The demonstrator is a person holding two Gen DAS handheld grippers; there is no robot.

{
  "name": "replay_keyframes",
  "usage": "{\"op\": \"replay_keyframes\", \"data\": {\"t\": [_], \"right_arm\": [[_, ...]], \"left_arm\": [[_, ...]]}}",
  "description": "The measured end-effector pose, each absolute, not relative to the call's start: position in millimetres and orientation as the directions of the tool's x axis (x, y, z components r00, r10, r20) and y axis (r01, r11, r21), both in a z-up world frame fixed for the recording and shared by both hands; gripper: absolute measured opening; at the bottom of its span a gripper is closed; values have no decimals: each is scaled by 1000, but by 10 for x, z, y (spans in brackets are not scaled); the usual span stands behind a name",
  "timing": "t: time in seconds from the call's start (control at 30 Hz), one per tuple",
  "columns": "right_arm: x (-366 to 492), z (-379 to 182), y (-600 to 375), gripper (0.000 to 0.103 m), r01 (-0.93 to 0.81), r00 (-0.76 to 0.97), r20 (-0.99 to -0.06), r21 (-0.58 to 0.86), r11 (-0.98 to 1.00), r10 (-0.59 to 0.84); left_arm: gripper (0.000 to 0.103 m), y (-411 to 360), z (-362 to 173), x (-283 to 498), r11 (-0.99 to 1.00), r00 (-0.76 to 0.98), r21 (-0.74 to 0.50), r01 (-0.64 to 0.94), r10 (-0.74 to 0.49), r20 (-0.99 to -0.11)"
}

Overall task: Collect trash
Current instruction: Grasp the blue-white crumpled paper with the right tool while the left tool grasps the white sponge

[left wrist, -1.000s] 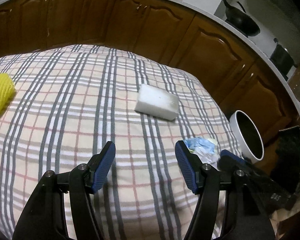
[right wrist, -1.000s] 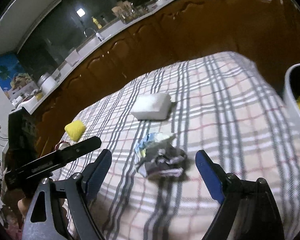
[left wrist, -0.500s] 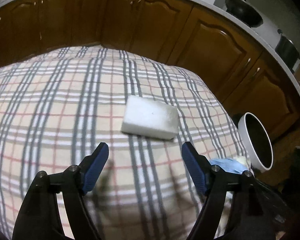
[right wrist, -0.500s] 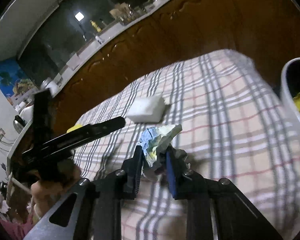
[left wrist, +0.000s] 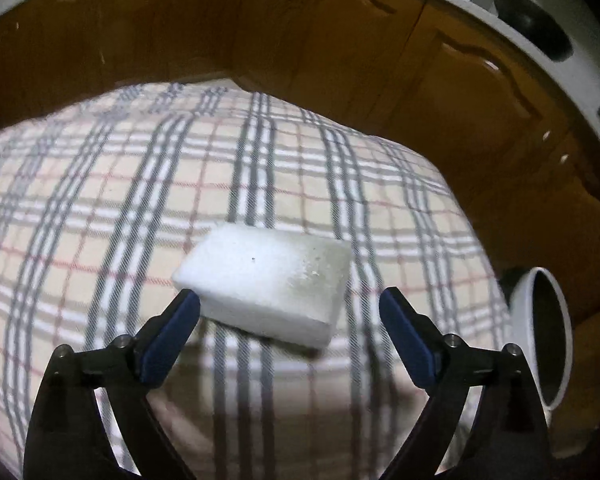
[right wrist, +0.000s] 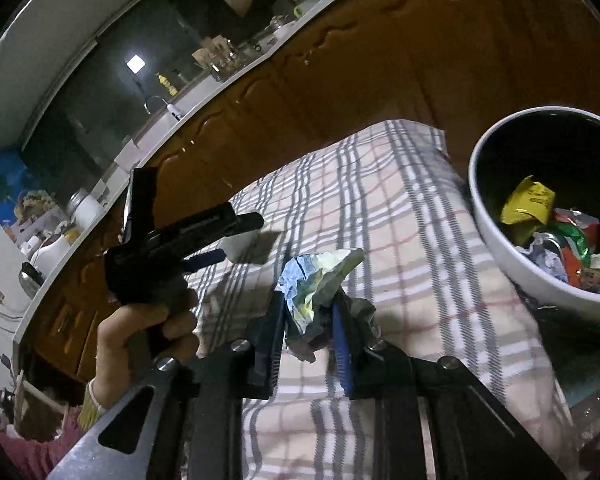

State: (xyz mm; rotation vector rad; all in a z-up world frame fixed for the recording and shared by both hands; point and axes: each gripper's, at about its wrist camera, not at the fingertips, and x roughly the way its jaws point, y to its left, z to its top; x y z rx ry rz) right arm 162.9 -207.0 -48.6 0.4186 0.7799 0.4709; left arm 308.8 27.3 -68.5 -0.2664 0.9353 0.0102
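White foam block (left wrist: 266, 282) flat (tablecloth); crumpled wrapper (right wrist: 314, 288) pinched.

A plaid tablecloth (left wrist: 100, 208) covers the table. Brown wooden cabinets (left wrist: 340, 60) stand behind it, a black pan (left wrist: 540, 28) on their counter.

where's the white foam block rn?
Left wrist view: the white foam block lies on the plaid tablecloth, just ahead of the opening left gripper, not yet between its pads, with the white bin to its right.

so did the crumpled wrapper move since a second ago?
Yes. The crumpled wrapper is off the checked tablecloth, clamped in the right gripper, and nearer the white bin.
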Motion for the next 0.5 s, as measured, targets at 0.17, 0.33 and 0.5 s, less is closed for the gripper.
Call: {"op": "replay_keyframes", "data": {"t": [0.17,0.33,0.5], "right_arm": [[1625,-484,-2133,23,-229,629,-563,525,820,536],[1615,-460,-2146,23,-232,634,-557,525,819,536],[1570,-429,-2148,23,-238,639,-553,519,821,535]], "left_arm": [[70,242,-660,3081,989,632,-124,-77,-48,-774],[52,344,-618,2949,987,646,-157,-31,-101,-757],[35,391,-534,2706,982,656,-188,17,-153,-739]]}}
